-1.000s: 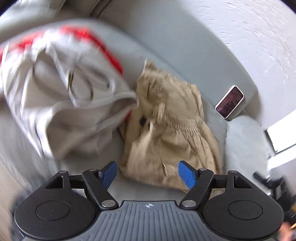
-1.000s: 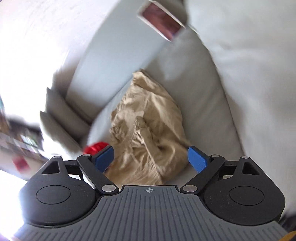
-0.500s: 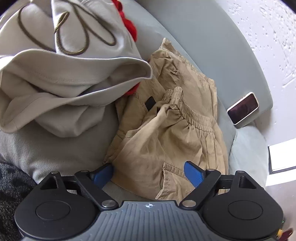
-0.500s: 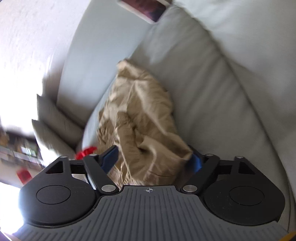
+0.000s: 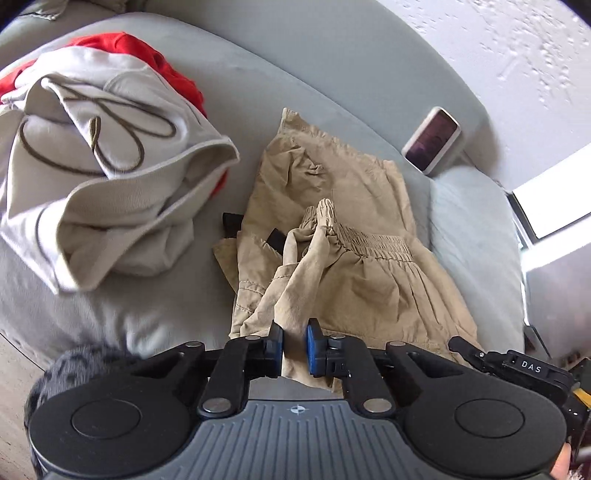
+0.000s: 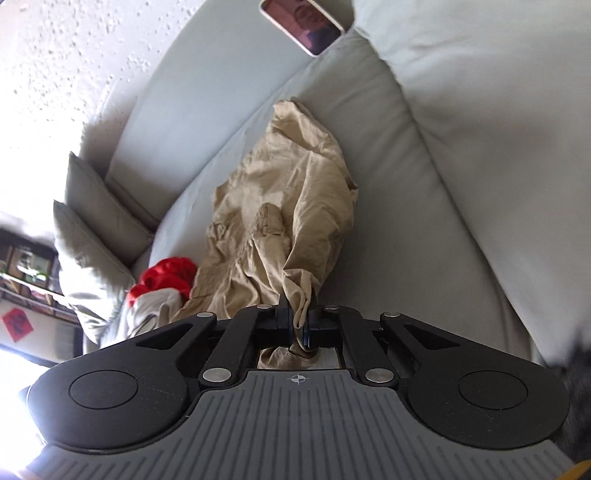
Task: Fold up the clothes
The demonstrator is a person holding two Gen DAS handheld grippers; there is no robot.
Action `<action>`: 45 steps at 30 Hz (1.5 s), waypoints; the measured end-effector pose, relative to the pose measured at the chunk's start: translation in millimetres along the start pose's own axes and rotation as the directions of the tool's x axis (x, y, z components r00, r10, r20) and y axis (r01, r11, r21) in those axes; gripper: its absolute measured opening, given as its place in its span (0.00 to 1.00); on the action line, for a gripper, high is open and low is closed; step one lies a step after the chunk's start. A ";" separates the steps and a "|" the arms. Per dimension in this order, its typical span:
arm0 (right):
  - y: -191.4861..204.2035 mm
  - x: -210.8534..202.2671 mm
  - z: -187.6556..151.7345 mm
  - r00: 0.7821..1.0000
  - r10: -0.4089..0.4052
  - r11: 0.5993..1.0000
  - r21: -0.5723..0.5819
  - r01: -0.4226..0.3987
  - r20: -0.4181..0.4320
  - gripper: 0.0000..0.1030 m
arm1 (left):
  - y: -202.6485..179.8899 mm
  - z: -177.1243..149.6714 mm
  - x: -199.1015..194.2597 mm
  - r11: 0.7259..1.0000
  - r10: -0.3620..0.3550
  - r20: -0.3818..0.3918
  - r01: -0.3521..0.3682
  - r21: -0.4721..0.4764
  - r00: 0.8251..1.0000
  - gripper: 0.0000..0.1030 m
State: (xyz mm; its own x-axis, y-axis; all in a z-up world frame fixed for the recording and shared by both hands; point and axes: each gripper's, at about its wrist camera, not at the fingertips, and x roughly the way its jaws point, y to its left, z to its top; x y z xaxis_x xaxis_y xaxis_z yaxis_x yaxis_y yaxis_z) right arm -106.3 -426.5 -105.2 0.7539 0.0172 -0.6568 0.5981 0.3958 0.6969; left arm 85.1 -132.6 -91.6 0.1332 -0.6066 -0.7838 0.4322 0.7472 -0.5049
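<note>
Crumpled tan shorts (image 5: 343, 236) with an elastic waistband lie on a grey sofa seat (image 5: 295, 92). My left gripper (image 5: 294, 341) is shut on a fold of the tan cloth at its near edge. My right gripper (image 6: 300, 319) is shut on another bunched edge of the same tan shorts (image 6: 291, 206), which stretch away from it along the seat (image 6: 388, 206). A pale grey garment with a dark looped print (image 5: 107, 177) lies in a heap to the left of the shorts, over a red garment (image 5: 147, 59).
A phone (image 5: 432, 139) leans against the sofa back, also in the right wrist view (image 6: 301, 24). Grey cushions (image 6: 92, 236) stand at the far end, one (image 5: 476, 236) right of the shorts. The red garment (image 6: 166, 277) shows there too.
Both grippers were open and moving toward the shorts; now each has closed on a fold of the tan cloth. The left view has pulled back and steadied.
</note>
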 end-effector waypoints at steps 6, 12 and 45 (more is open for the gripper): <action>-45.2 -23.4 -41.9 0.996 -0.086 0.987 0.137 0.088 -0.016 0.27 | 8.0 -45.6 1.5 0.994 0.097 0.030 -0.098 0.038 0.995 0.28; -35.5 -83.0 -41.6 0.965 -0.205 0.975 -0.048 0.215 0.165 0.27 | -6.7 -74.6 -47.9 0.981 0.114 0.200 -0.142 0.133 0.973 0.21; -58.7 -48.7 -43.0 0.998 -0.064 0.974 0.215 0.068 -0.025 0.38 | -3.8 -26.8 51.2 0.936 0.208 0.086 -0.224 0.273 0.974 0.10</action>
State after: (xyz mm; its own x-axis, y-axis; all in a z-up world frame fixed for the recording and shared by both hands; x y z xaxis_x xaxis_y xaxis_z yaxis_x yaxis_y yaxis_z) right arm -189.8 -411.1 -126.5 0.7073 0.0144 -0.7068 0.6921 0.1895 0.6965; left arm 66.4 -159.2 -139.5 0.2964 -0.4593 -0.8374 0.6179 0.7608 -0.1985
